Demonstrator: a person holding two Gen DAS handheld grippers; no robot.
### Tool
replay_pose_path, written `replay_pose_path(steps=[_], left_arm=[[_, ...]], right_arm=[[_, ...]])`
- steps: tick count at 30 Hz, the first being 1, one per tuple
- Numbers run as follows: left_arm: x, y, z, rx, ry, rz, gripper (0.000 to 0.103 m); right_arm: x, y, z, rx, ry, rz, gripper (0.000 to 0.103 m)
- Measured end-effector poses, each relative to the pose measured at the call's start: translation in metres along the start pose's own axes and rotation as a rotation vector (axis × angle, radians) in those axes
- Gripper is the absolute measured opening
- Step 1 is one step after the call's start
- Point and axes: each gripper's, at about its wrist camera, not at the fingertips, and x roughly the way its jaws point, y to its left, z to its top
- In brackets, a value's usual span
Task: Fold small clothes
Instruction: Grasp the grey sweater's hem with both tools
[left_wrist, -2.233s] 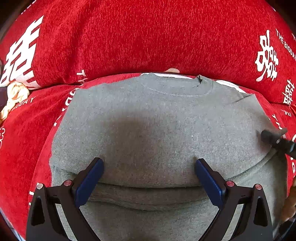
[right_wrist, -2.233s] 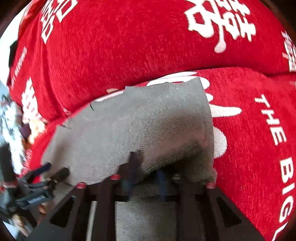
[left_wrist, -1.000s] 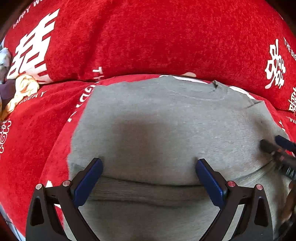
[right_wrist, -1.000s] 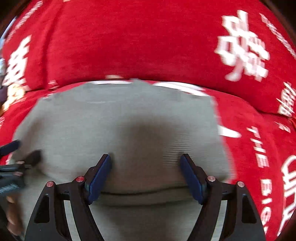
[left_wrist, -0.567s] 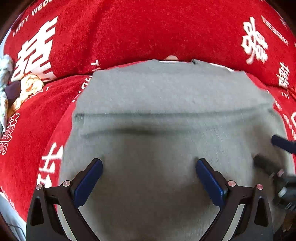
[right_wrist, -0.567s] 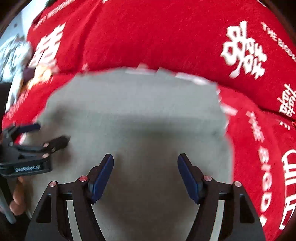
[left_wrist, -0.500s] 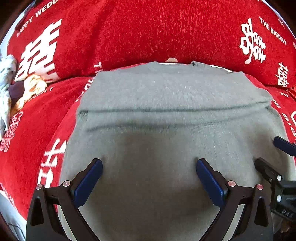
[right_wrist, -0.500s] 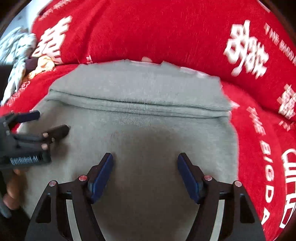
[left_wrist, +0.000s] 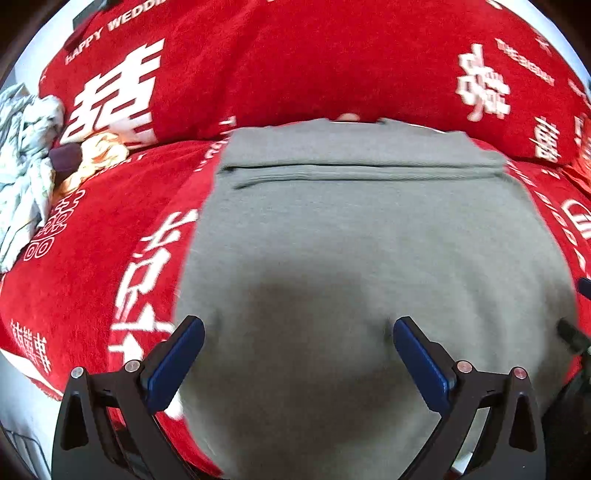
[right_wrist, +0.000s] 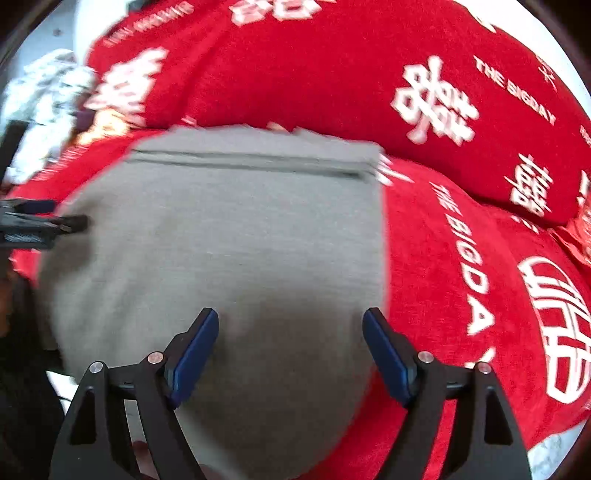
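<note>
We see the folded sweater lying flat on the blanket, a pillow behind it, crumpled clothes far left, both tools above it.

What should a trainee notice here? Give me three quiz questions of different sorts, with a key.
1. True or false: the left tongs are shut on the grey top.
2. What colour is the blanket under the top?
A. blue
B. red
C. green
3. Fill in: in the left view, the heap of pale clothes lies to the ____ of the top.

Key:
1. False; both left and right tongs are open and hold nothing.
2. B
3. left
</note>
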Motion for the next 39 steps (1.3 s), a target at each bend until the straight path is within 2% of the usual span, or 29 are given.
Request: replay_pose_path(steps=[2,4,5,7,10,12,14,16,19,21,24,28,30,32,33,34,35,36,37,39], left_arm=[[-0.003,-0.021,-0.005,0.074,-0.009,0.004,0.103],[0.004,-0.040,-0.015,0.157,-0.004,0.048,0.103],[0.008,-0.041,-0.019,0.176,-0.005,0.066,0.103],[0.005,-0.032,-0.021,0.156,-0.023,0.055,0.103],[0.005,-0.006,-0.030,0.095,-0.011,0.044,0.103],[0.004,0.016,-0.037,0.022,0.019,0.003,0.103],[0.000,0.029,-0.041,-0.039,0.045,-0.026,0.103],[-0.011,0.046,-0.047,-0.117,0.028,-0.053,0.103],[-0.015,0.075,-0.062,-0.241,0.053,-0.088,0.103],[-0.010,0.092,-0.075,-0.323,0.090,-0.124,0.103],[0.001,0.091,-0.090,-0.364,0.156,-0.168,0.103],[0.013,0.074,-0.095,-0.359,0.224,-0.239,0.103],[0.017,0.061,-0.097,-0.338,0.246,-0.261,0.103],[0.020,0.050,-0.098,-0.319,0.261,-0.259,0.102],[0.019,0.047,-0.097,-0.311,0.261,-0.250,0.102],[0.018,0.046,-0.096,-0.305,0.260,-0.246,0.098],[0.017,0.045,-0.095,-0.306,0.259,-0.249,0.097],[0.015,0.045,-0.095,-0.314,0.258,-0.255,0.091],[0.013,0.047,-0.096,-0.322,0.256,-0.255,0.084],[0.007,0.052,-0.098,-0.347,0.254,-0.269,0.076]], right_arm=[[0.006,0.024,0.000,-0.061,-0.002,0.017,0.083],[0.023,0.041,-0.006,-0.116,0.040,0.003,0.083],[0.024,0.041,-0.009,-0.125,0.029,-0.003,0.083],[0.021,0.034,-0.013,-0.119,0.017,-0.011,0.084],[0.016,0.007,-0.022,-0.064,0.029,-0.045,0.087],[0.011,-0.009,-0.030,-0.010,0.033,-0.024,0.088],[0.001,-0.007,-0.032,-0.015,0.039,-0.060,0.088],[-0.010,-0.007,-0.034,-0.004,0.038,-0.078,0.088],[-0.023,-0.019,-0.047,0.074,0.060,-0.056,0.088],[-0.022,-0.032,-0.059,0.162,0.115,-0.020,0.088],[-0.012,-0.042,-0.078,0.262,0.196,0.063,0.088],[-0.010,-0.032,-0.084,0.234,0.201,0.046,0.088],[-0.010,-0.028,-0.084,0.229,0.196,0.065,0.088],[-0.009,-0.026,-0.086,0.229,0.194,0.084,0.083],[-0.010,-0.027,-0.087,0.226,0.191,0.075,0.075],[-0.011,-0.027,-0.087,0.224,0.188,0.067,0.059],[-0.012,-0.028,-0.087,0.225,0.185,0.071,0.049],[-0.012,-0.028,-0.087,0.230,0.190,0.082,0.030],[-0.011,-0.029,-0.087,0.236,0.197,0.093,0.023],[-0.009,-0.030,-0.088,0.246,0.205,0.114,0.023]])
